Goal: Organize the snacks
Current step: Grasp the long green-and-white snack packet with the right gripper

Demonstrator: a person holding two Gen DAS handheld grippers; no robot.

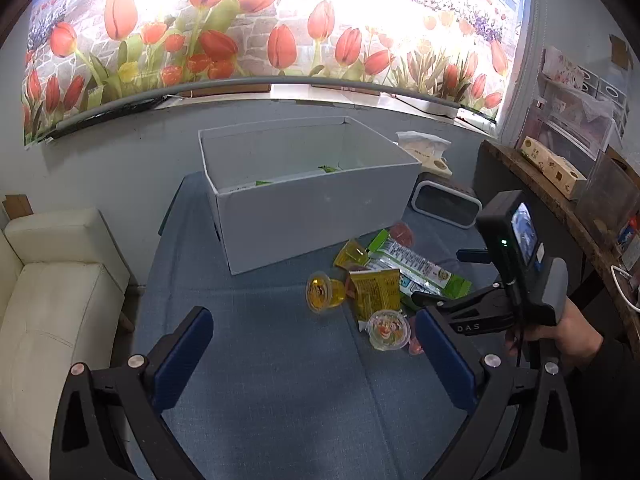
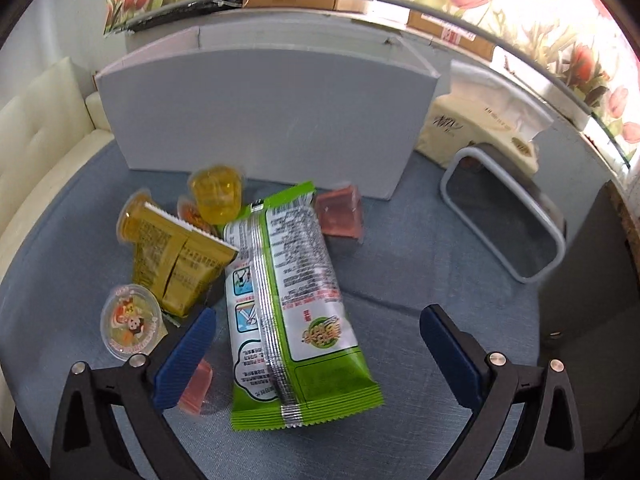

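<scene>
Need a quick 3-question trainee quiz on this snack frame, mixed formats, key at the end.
1. True or false: the right gripper is shut on the long green-and-silver foil snack packet.
2. Multiple choice: the yellow jelly cup lying on its side is (A) inside the white cardboard box, (B) on the blue tablecloth in front of the box, (C) held by the left gripper.
3. Fill in: the mustard-yellow snack packet lies to the ___ of the green packet in the right wrist view.

Key: 1 false, open with a finger on each side of the packet; 2 B; 3 left.
</scene>
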